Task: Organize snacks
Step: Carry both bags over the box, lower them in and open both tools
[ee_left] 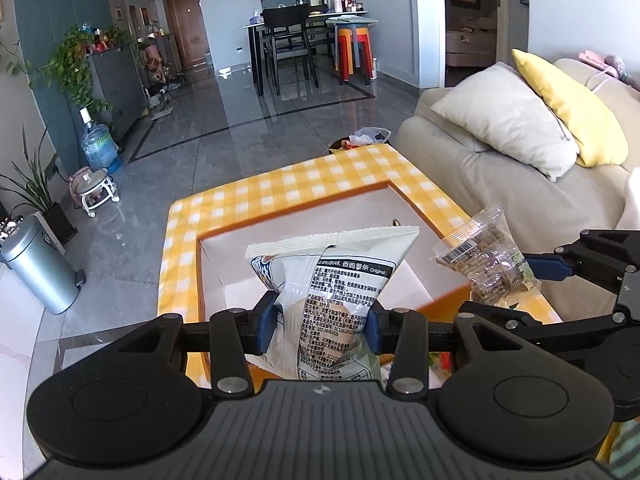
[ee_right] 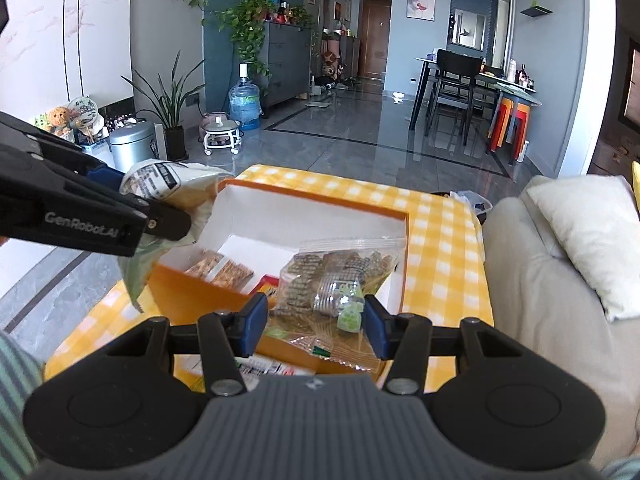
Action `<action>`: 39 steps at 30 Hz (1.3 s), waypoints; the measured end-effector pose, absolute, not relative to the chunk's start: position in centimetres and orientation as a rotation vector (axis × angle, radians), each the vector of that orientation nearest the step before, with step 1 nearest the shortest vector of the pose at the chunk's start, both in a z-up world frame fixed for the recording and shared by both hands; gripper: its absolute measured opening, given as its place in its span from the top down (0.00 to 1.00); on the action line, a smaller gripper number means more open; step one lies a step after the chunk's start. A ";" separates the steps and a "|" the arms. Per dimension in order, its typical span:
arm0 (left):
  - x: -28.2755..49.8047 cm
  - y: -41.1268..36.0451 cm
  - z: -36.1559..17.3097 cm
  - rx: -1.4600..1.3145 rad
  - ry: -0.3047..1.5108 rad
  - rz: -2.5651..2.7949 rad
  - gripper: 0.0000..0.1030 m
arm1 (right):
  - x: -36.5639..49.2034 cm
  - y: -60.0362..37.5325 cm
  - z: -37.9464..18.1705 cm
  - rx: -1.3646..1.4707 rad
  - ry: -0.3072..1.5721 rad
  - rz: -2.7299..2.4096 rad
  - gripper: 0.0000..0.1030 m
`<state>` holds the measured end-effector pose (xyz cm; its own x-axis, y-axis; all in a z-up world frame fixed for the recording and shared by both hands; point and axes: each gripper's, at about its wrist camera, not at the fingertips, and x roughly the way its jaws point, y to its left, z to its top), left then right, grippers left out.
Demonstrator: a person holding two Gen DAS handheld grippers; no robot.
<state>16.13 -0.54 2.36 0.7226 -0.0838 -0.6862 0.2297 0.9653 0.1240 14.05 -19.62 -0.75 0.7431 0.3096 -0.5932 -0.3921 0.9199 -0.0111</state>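
Note:
My left gripper [ee_left: 320, 322] is shut on a white chip bag [ee_left: 328, 276] and holds it upright above the orange box [ee_left: 404, 190] with a white inside. My right gripper [ee_right: 316, 322] is shut on a clear bag of brown snacks [ee_right: 336, 276] over the box's near right part. That clear bag also shows in the left wrist view [ee_left: 486, 258], held at the right. The chip bag shows in the right wrist view [ee_right: 176, 184] at the box's left wall. Inside the box [ee_right: 320, 204] lie wrapped biscuit packs [ee_right: 220, 270] and a red-edged packet [ee_right: 269, 282].
The box sits on a table with a yellow checked cloth [ee_left: 280, 184]. A beige sofa [ee_left: 500, 184] with white and yellow cushions stands to the right. More packets [ee_right: 264, 368] lie on the cloth in front of the box. A bin [ee_left: 368, 138] stands past the table's far end.

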 end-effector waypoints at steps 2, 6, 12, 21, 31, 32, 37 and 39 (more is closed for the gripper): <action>17.3 -0.2 2.4 0.194 0.757 -0.173 0.53 | 15.5 -19.4 -0.8 -0.146 0.637 0.396 0.52; 19.8 0.0 2.0 0.184 0.794 -0.173 0.53 | 18.6 -18.5 -1.0 -0.172 0.681 0.418 0.52; 23.2 -0.2 0.2 0.201 0.862 -0.172 0.53 | 22.9 -16.9 -2.0 -0.225 0.761 0.465 0.52; 26.9 0.2 -4.0 0.196 1.013 -0.179 0.53 | 28.0 -15.0 -5.0 -0.291 0.928 0.511 0.52; 29.4 -0.3 -6.5 0.210 1.098 -0.193 0.53 | 31.4 -13.3 -8.4 -0.375 1.060 0.538 0.52; 29.6 -0.4 -6.8 0.219 1.102 -0.190 0.53 | 31.6 -13.2 -8.6 -0.385 1.068 0.537 0.52; 30.5 -0.7 -8.3 0.225 1.138 -0.189 0.53 | 32.4 -12.8 -9.4 -0.361 1.114 0.561 0.52; 30.7 -0.8 -8.8 0.225 1.152 -0.187 0.53 | 32.6 -12.8 -9.5 -0.354 1.131 0.577 0.52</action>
<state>30.72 -0.81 -8.82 0.3957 -0.0309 -0.9179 0.2612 0.9619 0.0803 32.57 -12.76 -9.52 0.3039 0.2507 -0.9191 -0.5964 0.8024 0.0217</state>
